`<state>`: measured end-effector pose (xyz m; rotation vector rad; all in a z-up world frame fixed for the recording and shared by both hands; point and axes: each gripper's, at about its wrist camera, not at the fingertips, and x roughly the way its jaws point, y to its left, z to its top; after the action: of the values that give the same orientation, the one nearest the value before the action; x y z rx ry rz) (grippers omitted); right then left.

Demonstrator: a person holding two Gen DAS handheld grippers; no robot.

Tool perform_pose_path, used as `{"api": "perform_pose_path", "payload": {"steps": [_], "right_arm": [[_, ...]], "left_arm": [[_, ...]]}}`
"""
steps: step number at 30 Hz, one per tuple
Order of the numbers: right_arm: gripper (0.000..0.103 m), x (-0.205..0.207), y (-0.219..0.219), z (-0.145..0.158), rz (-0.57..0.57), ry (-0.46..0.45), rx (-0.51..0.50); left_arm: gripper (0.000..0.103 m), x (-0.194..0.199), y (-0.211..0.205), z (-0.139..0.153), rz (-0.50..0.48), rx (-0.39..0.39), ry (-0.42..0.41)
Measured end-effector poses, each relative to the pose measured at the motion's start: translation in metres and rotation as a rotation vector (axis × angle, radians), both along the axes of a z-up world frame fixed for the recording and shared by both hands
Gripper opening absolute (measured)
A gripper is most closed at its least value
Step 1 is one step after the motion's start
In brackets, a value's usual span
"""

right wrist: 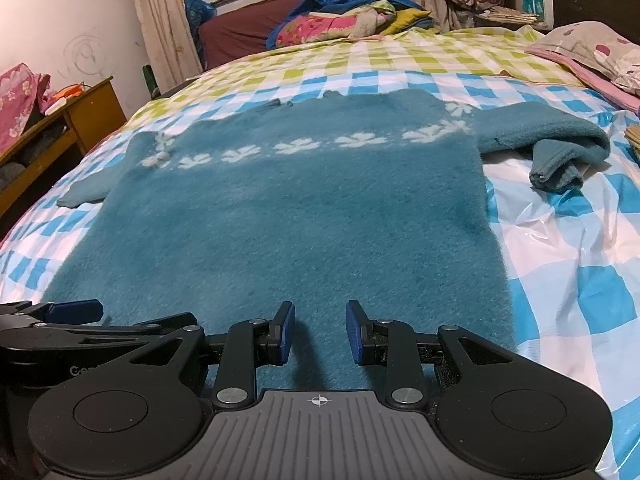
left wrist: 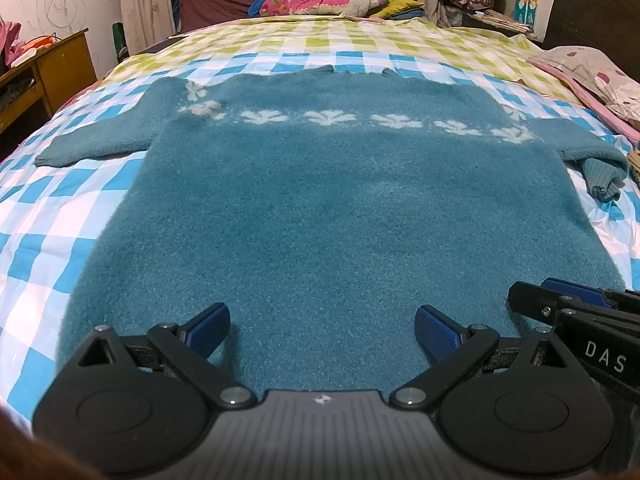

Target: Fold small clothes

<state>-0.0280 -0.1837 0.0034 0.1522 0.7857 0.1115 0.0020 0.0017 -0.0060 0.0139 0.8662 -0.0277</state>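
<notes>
Lying flat across a bed covered by a blue, white and green checked sheet is a fuzzy teal knitted sweater with a band of white flower shapes running across its chest. Its hem is sitting nearest the cameras, its neckline pointing towards the far end of the bed. One sleeve is stretching out flat to the left, while the other, on the right, is lying bunched, with its cuff doubled back on itself.

The left gripper is hovering just above the hem, its blue-padded fingers standing wide apart and holding nothing. The right gripper is sitting just beside it, also over the hem edge; its jaws are standing narrowly apart, with only a slim gap between the blue pads, and nothing is caught between them. Whether either set of fingertips is actually touching the wool cannot be told.

A heap of colourful folded bedding is resting at the far end of the bed, and a wooden cabinet is standing to the left.
</notes>
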Motion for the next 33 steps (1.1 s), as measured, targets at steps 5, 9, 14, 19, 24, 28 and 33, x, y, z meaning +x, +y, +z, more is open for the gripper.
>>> {"api": "perform_pose_path", "payload": {"steps": [5,9,14,19,24,28,33], "right_arm": [[0.028,0.000,-0.002,0.001,-0.005,0.000,0.001],[0.028,0.000,-0.003,0.000,-0.006,0.001,-0.005],[0.028,0.000,-0.003,0.000,-0.006,0.000,-0.008],[0.028,0.001,-0.004,-0.001,-0.006,0.000,-0.017],[0.028,0.001,-0.005,-0.001,-0.007,-0.001,-0.013],[0.028,0.001,-0.005,-0.002,-0.006,-0.001,-0.016],[0.028,0.001,-0.005,-0.002,-0.006,-0.002,-0.017]], "left_arm": [[0.103,0.000,0.001,-0.002,0.004,-0.008,0.006],[0.103,0.001,0.000,-0.007,0.001,0.007,0.009],[0.103,0.001,-0.003,-0.013,-0.006,0.032,0.010],[0.103,0.002,-0.001,-0.016,0.000,0.020,0.011],[0.103,-0.001,0.002,-0.019,0.002,0.002,-0.004],[0.103,-0.001,0.003,-0.019,0.001,0.003,-0.006],[0.103,-0.002,0.003,-0.019,-0.005,0.002,-0.007]]}}
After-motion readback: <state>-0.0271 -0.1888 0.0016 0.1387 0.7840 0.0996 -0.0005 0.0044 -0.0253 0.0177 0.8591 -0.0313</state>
